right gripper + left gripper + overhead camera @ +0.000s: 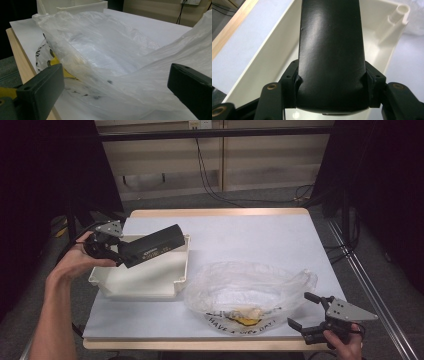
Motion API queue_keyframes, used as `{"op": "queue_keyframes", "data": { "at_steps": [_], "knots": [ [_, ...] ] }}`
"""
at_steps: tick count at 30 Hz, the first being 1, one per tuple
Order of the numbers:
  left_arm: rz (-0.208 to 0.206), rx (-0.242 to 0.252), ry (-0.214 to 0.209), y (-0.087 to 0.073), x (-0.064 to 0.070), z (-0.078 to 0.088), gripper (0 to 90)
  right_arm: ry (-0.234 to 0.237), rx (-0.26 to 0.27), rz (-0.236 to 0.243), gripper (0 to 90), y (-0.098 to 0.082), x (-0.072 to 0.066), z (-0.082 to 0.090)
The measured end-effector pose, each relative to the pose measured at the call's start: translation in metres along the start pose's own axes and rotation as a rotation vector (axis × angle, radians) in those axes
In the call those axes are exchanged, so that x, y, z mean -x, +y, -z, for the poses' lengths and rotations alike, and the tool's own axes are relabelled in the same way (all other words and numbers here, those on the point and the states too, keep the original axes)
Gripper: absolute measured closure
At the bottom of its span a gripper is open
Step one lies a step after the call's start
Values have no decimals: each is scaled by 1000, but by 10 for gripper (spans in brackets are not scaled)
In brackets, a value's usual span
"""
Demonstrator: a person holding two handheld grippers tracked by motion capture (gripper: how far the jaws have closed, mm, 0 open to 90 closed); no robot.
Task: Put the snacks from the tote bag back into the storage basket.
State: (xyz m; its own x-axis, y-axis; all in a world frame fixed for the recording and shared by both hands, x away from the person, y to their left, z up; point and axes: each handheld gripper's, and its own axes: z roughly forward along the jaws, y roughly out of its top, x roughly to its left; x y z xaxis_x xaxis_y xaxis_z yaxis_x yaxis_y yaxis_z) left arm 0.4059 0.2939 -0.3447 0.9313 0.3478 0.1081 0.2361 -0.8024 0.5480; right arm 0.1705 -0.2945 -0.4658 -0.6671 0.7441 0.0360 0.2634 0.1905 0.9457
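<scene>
Fingers around black box, label unreadable.

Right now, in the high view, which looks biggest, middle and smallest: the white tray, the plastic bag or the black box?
1. plastic bag and white tray: they look about alike, too close to rank.
2. black box: clearly smallest, held over the tray.

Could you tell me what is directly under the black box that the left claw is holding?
Beneath the black box, clamped in the left claw, sits the open white tray. Its pale floor and a corner post show; the floor right under the box is hidden.
</scene>
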Motion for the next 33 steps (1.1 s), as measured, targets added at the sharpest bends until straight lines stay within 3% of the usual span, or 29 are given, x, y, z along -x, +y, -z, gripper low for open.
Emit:
{"op": "queue_keyframes", "data": {
  "at_steps": [7, 18, 25, 33],
  "knots": [
    [5, -11, 0, -7, -3, -4, 431, 1, 1, 0, 6, 0, 0, -1],
    [0, -74, -31, -19, -7, -20, 431, -3, 0, -5, 3, 0, 1, -1],
    [26, -60, -43, -30, -10, -29, 431, 4, -1, 1, 3, 0, 1, -1],
    [13, -86, -64, -27, -12, -40, 431, 1, 1, -2, 3, 0, 1, -2]
  ]
}}
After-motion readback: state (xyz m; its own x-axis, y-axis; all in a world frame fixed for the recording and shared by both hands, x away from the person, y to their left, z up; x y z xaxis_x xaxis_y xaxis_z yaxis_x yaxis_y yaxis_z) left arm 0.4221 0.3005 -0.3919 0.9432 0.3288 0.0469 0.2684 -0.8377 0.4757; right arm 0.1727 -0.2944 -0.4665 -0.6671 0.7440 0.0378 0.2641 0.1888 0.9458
